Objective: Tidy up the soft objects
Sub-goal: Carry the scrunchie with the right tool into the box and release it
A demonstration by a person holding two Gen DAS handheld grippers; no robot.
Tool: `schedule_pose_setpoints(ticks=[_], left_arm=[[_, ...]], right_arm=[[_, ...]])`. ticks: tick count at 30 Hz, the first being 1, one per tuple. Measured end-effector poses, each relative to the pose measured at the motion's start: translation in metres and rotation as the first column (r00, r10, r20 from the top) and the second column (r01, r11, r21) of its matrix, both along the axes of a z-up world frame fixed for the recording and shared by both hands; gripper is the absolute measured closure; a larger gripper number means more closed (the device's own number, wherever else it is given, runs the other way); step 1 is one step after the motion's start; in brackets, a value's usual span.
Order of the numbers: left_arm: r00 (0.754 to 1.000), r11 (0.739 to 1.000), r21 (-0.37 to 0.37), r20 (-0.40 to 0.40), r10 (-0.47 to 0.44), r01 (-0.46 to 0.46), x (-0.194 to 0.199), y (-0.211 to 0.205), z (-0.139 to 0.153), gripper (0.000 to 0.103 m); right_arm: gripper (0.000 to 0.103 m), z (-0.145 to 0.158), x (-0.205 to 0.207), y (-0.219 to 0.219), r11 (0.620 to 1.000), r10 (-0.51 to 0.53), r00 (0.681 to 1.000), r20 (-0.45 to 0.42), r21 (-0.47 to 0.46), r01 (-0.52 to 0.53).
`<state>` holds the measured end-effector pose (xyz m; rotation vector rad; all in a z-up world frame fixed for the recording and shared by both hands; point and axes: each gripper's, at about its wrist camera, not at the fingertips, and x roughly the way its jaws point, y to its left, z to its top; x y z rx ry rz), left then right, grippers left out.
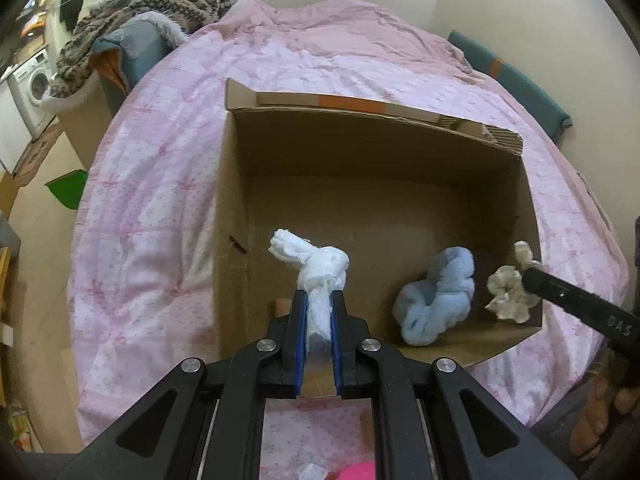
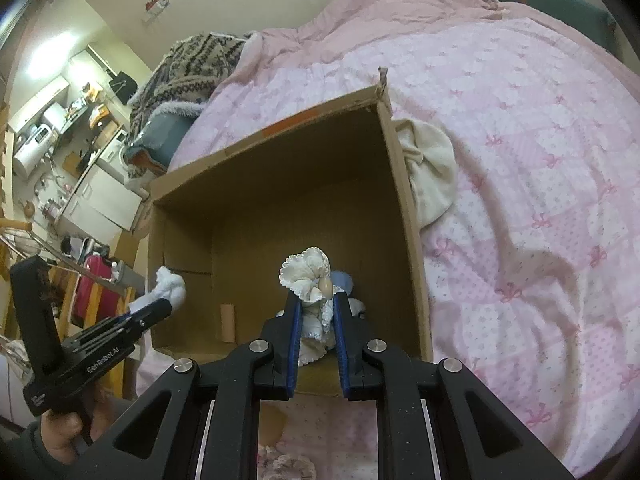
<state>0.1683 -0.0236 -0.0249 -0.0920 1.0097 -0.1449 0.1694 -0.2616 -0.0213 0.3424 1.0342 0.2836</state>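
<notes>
Left gripper (image 1: 319, 304) clamped on a white knotted cloth (image 1: 310, 258); right gripper (image 2: 316, 312) clamped on a cream frilly piece (image 2: 306, 276). Both poised over the cardboard box (image 1: 376, 152), floor straight below (1 blue fluffy item (image 1: 436, 300) already inside, nearer the right).

Cardboard box (image 1: 236, 208) top open; blue plush (image 1: 436, 300) blocks near-right floor.
</notes>
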Motion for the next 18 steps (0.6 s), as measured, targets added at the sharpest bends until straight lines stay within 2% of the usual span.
schedule_pose_setpoints(ticks=[9,15,18], left_arm=[[0.998,0.998,0.023,0.007,-0.06,0.059,-0.004,-0.014,0.0,0.093],[0.998,0.997,0.034,0.011,-0.067,0.067,-0.008,-0.018,-0.001,0.093],[0.998,0.998,0.038,0.004,-0.057,0.057,-0.007,-0.017,-0.003,0.093]], right_arm=[[0.086,-0.006,0.002,0.004,1.0,0.013,1.0,-0.027,-0.023,-0.014],[0.086,-0.014,0.002,0.016,0.998,0.063,0.996,-0.067,-0.022,-0.065],[0.086,-0.013,0.0,0.021,0.996,0.083,0.995,-0.058,-0.039,-0.085]])
